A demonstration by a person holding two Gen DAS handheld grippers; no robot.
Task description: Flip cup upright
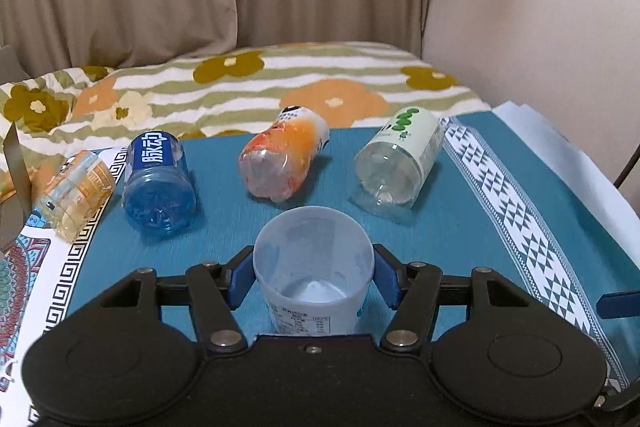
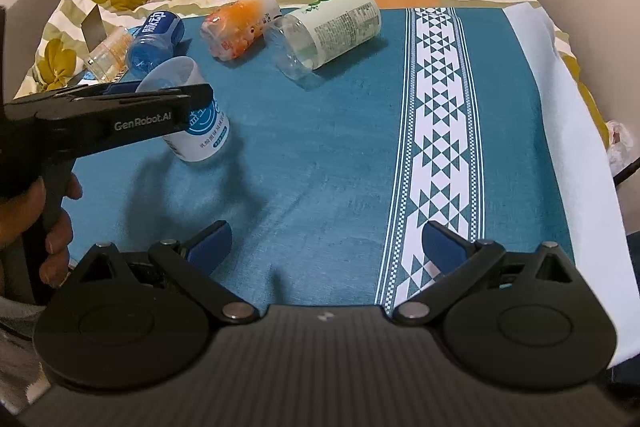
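Note:
A pale blue translucent cup with a printed label is held between the blue pads of my left gripper, its open mouth tilted up and away from the camera. In the right wrist view the same cup hangs tilted just above the teal cloth, clamped by the left gripper, which comes in from the left in a hand. My right gripper is open and empty, low over the cloth near its front edge.
Several empty bottles lie on their sides at the back: a yellow one, a blue one, an orange one, a clear one with a white label. The teal cloth has a white patterned band on the right. A flowered quilt lies behind.

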